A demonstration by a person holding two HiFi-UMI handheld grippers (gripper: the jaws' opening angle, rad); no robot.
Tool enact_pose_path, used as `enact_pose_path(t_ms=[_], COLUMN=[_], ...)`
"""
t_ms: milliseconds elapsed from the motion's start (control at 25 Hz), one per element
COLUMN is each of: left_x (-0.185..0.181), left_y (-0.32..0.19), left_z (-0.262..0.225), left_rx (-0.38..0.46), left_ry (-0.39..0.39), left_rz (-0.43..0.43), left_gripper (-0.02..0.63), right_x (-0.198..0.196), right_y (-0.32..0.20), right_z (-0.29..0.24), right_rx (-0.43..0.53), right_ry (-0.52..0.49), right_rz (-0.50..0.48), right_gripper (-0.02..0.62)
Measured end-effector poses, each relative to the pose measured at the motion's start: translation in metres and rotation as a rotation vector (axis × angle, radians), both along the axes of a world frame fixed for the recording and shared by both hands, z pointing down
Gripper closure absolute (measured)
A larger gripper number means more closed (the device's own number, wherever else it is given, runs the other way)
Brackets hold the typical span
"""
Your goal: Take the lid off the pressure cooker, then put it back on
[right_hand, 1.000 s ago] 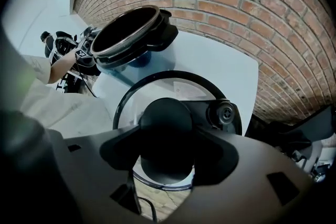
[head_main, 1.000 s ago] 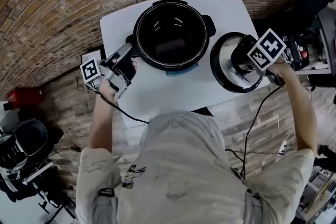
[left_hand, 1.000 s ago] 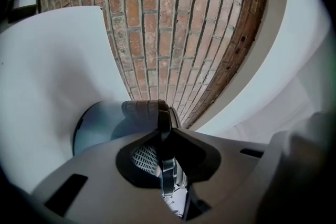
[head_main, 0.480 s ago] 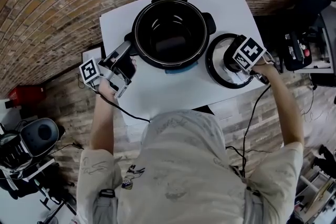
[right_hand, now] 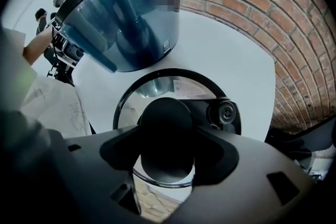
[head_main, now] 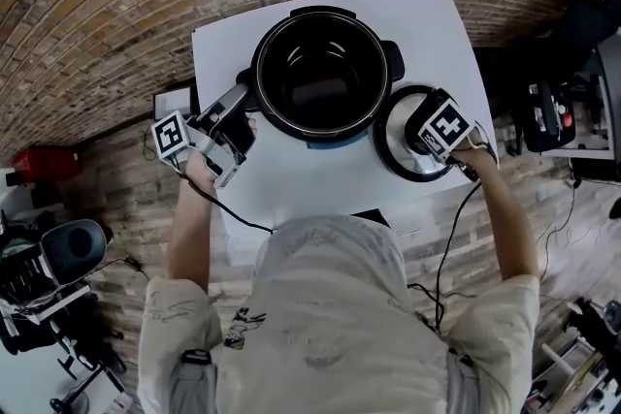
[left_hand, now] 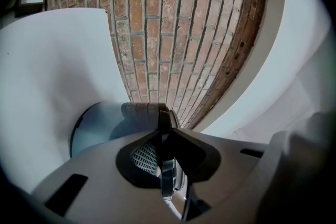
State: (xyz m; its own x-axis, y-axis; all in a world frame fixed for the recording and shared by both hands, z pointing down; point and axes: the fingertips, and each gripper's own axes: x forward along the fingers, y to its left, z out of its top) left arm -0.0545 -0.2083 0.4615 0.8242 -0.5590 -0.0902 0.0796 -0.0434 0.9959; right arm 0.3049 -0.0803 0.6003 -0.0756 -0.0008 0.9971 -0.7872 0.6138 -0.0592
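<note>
The black pressure cooker pot (head_main: 322, 73) stands open on the white table (head_main: 291, 175). My left gripper (head_main: 241, 111) points level and is shut on the pot's left side handle (left_hand: 163, 115), beside the pot's blue wall (left_hand: 100, 123). Right of the pot, the round lid (head_main: 393, 145) hangs low at the table's right edge. My right gripper (right_hand: 165, 152) points straight down with its jaws closed on the lid's black knob (right_hand: 165, 134). The lid's valve (right_hand: 227, 111) shows beside the knob. Whether the lid rests on the table I cannot tell.
The lid's near rim (right_hand: 157, 181) reaches past the table edge, over the brick floor (head_main: 87, 34). Black equipment (head_main: 558, 107) stands on the floor to the right, more gear (head_main: 49, 267) at the lower left. Cables trail from both grippers.
The right gripper has come down with the lid, leftwards in the head view and closer to the pot. The left gripper has stayed on the handle.
</note>
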Motion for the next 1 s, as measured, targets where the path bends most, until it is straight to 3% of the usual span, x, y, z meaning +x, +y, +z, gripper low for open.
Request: enact_pose_path(t_ms=[1000], left_x=[0.0003], left_y=[-0.0011], left_z=[0.0016], left_rx=[-0.001], left_ry=[0.017], left_rz=[-0.015], left_gripper=[0.537], right_x=[0.0019], right_y=[-0.0021], right_z=[-0.0004], right_rx=[-0.017], right_ry=[0.016], right_rz=[-0.011], right_gripper=[0.299])
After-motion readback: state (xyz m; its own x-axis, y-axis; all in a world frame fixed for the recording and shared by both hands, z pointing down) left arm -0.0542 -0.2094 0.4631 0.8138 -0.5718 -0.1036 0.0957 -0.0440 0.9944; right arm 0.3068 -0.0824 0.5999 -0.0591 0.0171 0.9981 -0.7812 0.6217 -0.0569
